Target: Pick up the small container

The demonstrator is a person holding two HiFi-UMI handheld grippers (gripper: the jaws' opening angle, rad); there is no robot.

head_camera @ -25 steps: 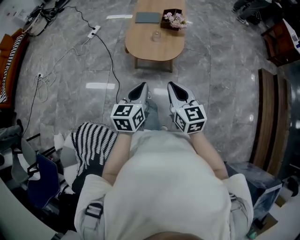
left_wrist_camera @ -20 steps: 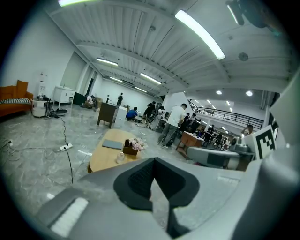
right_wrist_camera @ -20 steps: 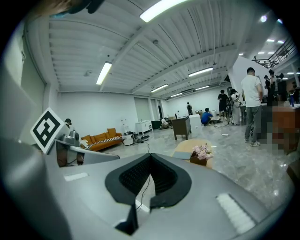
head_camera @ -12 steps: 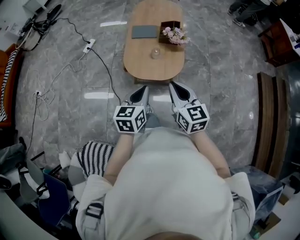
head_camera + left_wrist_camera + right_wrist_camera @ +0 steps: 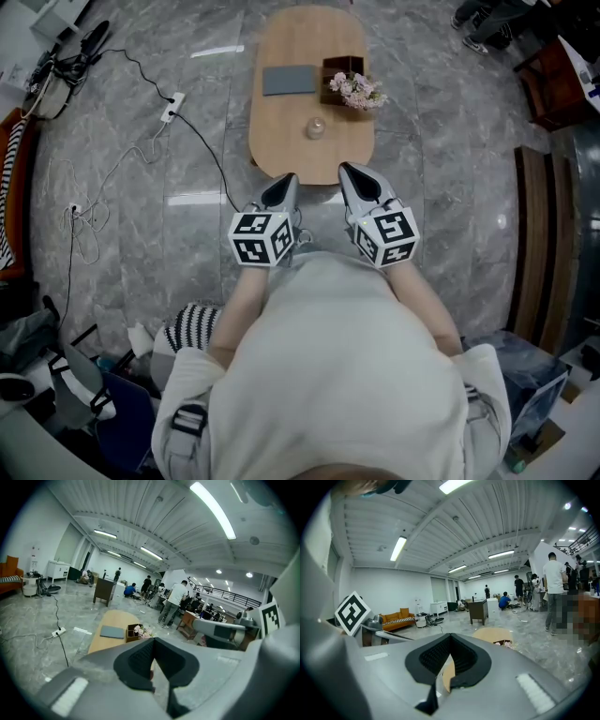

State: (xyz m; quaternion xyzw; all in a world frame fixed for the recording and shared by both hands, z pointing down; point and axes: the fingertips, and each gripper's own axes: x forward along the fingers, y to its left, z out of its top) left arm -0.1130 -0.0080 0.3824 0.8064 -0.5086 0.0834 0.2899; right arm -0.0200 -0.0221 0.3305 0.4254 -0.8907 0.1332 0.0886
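The small clear container [image 5: 316, 128] stands near the front of an oval wooden table [image 5: 281, 141], a short way ahead of both grippers. Behind it lie a grey pad [image 5: 289, 80] and a brown box of pink flowers [image 5: 349, 84]. My left gripper [image 5: 286, 180] and right gripper [image 5: 349, 172] are held side by side at the table's near end, both shut with nothing in them. In the left gripper view the shut jaws [image 5: 153, 641] hide the container; the pad [image 5: 112, 631] and flowers [image 5: 139, 631] show. The right gripper [image 5: 450, 641] view shows only the table [image 5: 492, 633] beyond its jaws.
A power strip [image 5: 170, 106] with a black cable runs over the grey marble floor at the left. A wooden-slat bench [image 5: 534, 234] lines the right side. Bags and a striped cloth [image 5: 192, 323] lie behind at the left. Several people [image 5: 176, 602] stand far beyond the table.
The table has come nearer to both grippers as the person stepped forward. Both grippers keep the same side-by-side pose and stay shut.
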